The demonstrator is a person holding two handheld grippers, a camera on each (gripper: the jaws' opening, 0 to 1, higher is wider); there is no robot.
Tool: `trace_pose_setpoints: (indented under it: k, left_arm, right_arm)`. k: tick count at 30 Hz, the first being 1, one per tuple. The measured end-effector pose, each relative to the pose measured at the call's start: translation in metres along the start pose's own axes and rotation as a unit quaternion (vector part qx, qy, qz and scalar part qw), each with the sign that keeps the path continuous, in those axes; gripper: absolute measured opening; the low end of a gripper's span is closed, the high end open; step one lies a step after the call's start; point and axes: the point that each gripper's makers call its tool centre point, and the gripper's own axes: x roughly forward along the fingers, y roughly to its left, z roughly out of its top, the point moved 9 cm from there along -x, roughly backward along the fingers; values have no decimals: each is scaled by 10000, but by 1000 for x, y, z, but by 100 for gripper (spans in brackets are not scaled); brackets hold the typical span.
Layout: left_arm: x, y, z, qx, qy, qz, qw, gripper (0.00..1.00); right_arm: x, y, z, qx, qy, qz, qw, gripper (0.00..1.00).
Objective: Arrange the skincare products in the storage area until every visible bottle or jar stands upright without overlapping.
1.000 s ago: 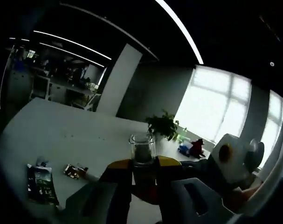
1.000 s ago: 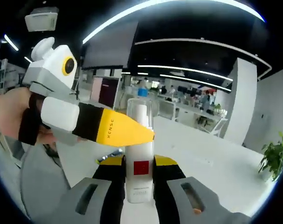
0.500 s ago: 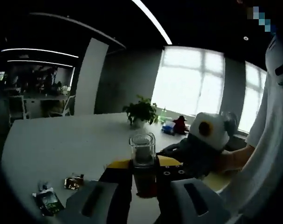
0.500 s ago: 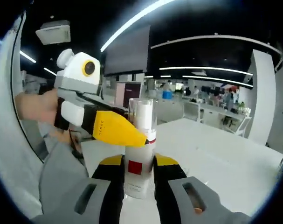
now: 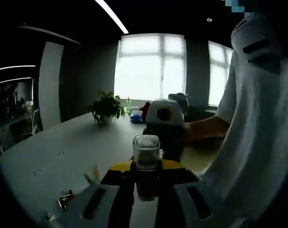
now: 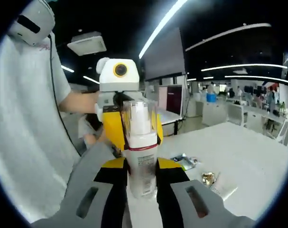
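My left gripper (image 5: 146,167) is shut on a small bottle (image 5: 146,153) with a clear cap and a dark, backlit body, held upright above the white table (image 5: 53,152). My right gripper (image 6: 141,164) is shut on a white bottle (image 6: 141,159) with a clear cap and a red band, also upright. The two grippers face each other. In the left gripper view the right gripper (image 5: 165,124) shows just behind the small bottle. In the right gripper view the left gripper (image 6: 116,102) stands behind the white bottle, which hides what its jaws hold.
A person in a white shirt (image 5: 257,123) stands close, at the right in the left gripper view and as a sleeve and torso (image 6: 25,118) at the left in the right gripper view. Small packets (image 6: 184,161) and a wrapper (image 5: 65,199) lie on the table. A potted plant (image 5: 106,109) stands at its far end.
Both views have swung round with the hands, so the person and windows now show. The two grippers have turned to face each other. Each still holds its bottle.
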Motion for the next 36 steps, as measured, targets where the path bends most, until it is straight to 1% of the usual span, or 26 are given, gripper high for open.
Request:
trace_pose_setpoints:
  k: [1, 5, 9, 11, 14, 15, 17, 19, 26, 36]
  left_arm:
    - [2, 0, -1, 13, 15, -23, 10000, 13]
    - [9, 3, -5, 52, 106, -88, 9999, 13]
    - [20, -2, -5, 96, 177, -121, 9997, 14]
    - [24, -2, -8, 150, 273, -136, 9994, 14]
    - [29, 1, -17, 219, 465, -137, 9986, 14]
    - [31, 2, -21, 281, 570, -56, 9980, 14]
    - [34, 4, -26, 349, 714, -81, 9968, 14]
    - [35, 7, -32, 382, 771, -80, 9963, 14]
    - [40, 17, -53, 211, 831, -78, 9963, 14]
    - [48, 33, -81, 92, 1109, -146, 9937, 14]
  right_arm:
    - [0, 0, -1, -96, 22, 34, 9999, 22]
    - [-2, -1, -8, -59, 46, 0, 10000, 22]
    - [-5, 0, -13, -7, 85, -79, 9999, 22]
    - [-3, 0, -17, 10, 142, -111, 9998, 22]
    - [0, -1, -26, -16, 387, -190, 9991, 22]
    - [0, -3, -30, -63, 500, -309, 9982, 22]
    - [3, -3, -37, -72, 581, -323, 9978, 22]
    - [4, -4, -43, -73, 649, -393, 9971, 22]
    - [8, -8, -61, 13, 920, -435, 9948, 22]
    - [16, -15, -89, 256, 1190, -508, 9913, 22]
